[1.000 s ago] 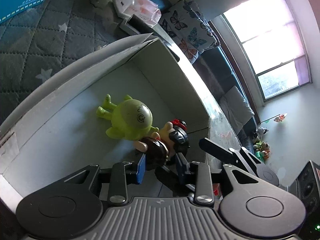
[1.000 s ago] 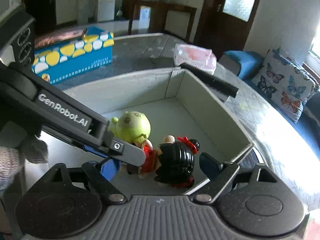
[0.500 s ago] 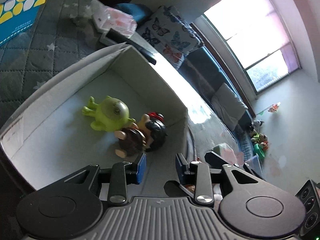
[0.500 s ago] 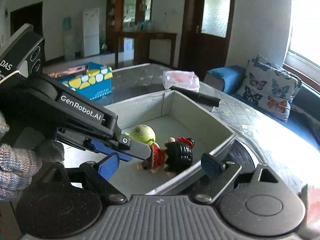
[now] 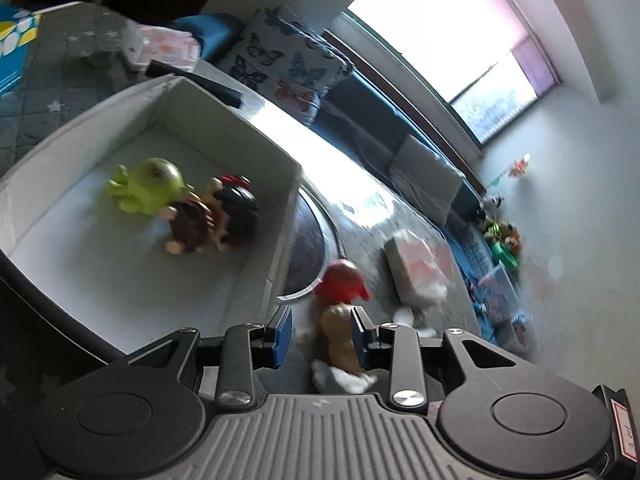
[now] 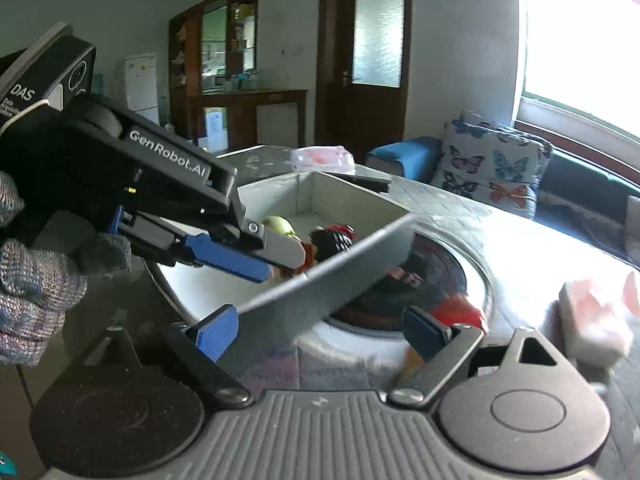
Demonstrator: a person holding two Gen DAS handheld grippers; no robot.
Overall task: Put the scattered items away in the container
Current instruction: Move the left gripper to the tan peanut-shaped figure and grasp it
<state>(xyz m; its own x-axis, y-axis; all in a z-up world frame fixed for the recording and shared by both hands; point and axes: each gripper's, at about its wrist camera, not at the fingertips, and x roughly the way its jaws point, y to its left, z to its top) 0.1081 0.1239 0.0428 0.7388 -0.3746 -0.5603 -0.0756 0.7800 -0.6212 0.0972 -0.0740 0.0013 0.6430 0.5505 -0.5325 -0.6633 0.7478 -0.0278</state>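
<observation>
A white open box [image 5: 276, 152] sits on the table and holds a green one-eyed monster toy [image 5: 150, 186], a brown-haired doll [image 5: 192, 228] and a black-haired doll [image 5: 238, 214]. My left gripper [image 5: 320, 336] is open and empty, its jaws apart just outside the box's right wall. A red-haired doll [image 5: 340, 312] lies on the table below and between its fingers. My right gripper [image 6: 320, 332] is open and empty in front of the box [image 6: 344, 256]. The red-haired doll [image 6: 456, 314] shows beside its right finger. The left gripper [image 6: 248, 256] shows over the box.
A tissue pack [image 5: 416, 276] lies right of the red-haired doll. A round black disc [image 6: 424, 280] is set in the table beside the box. Another tissue pack [image 5: 160, 46], a black bar [image 5: 200, 82] and a blue box [image 5: 12, 48] lie beyond the box. A sofa stands behind.
My left gripper let go of the brown-haired doll in the box, pulled back and moved right over the red-haired doll. My right gripper also drew back from the box.
</observation>
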